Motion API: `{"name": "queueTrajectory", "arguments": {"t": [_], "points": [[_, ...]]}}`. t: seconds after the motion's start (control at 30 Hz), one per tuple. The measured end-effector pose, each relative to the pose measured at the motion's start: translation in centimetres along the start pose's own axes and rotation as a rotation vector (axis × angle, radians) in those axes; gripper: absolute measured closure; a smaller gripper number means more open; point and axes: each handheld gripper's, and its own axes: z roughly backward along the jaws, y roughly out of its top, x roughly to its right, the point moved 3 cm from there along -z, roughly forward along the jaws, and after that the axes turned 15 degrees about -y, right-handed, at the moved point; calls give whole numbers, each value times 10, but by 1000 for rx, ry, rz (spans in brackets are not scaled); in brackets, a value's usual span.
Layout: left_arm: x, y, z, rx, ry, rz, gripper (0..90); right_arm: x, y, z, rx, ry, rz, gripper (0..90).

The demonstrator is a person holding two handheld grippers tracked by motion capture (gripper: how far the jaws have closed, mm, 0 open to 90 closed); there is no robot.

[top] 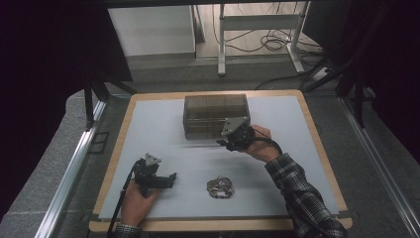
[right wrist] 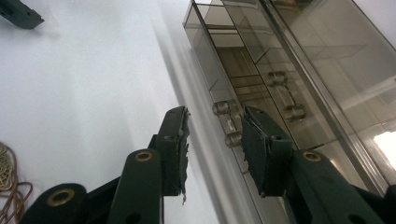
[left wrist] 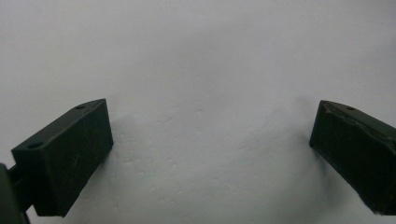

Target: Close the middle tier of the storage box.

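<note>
Right gripper (right wrist: 212, 140) is straddling the drawer handle (right wrist: 227, 122), jaws part-spread, not yet pinching.
Box (top: 216, 115) is looking rigid, slick; grip that small handle. Left gripper (left wrist: 205, 154) is gaping, empty.

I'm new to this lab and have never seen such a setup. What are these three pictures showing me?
A person at a table holds a two-jaw tool in each hand. The high view looks down from above; the other two come from cameras riding on each tool.

The left hand-held gripper rests open over bare table.

The right hand-held gripper reaches a smoky clear drawer box; its jaws straddle a small drawer handle and do not look closed on it.

A tangle of jewellery chains lies near the front edge.
</note>
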Motion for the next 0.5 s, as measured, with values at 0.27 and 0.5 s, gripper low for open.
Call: {"name": "queueTrajectory", "arguments": {"t": [0.27,0.5], "points": [[0,0,0,0,0,0,0,9,-3,1,-13,55,0,592],[0,0,0,0,0,0,0,18,-7,1,-27,81,-12,611]]}}
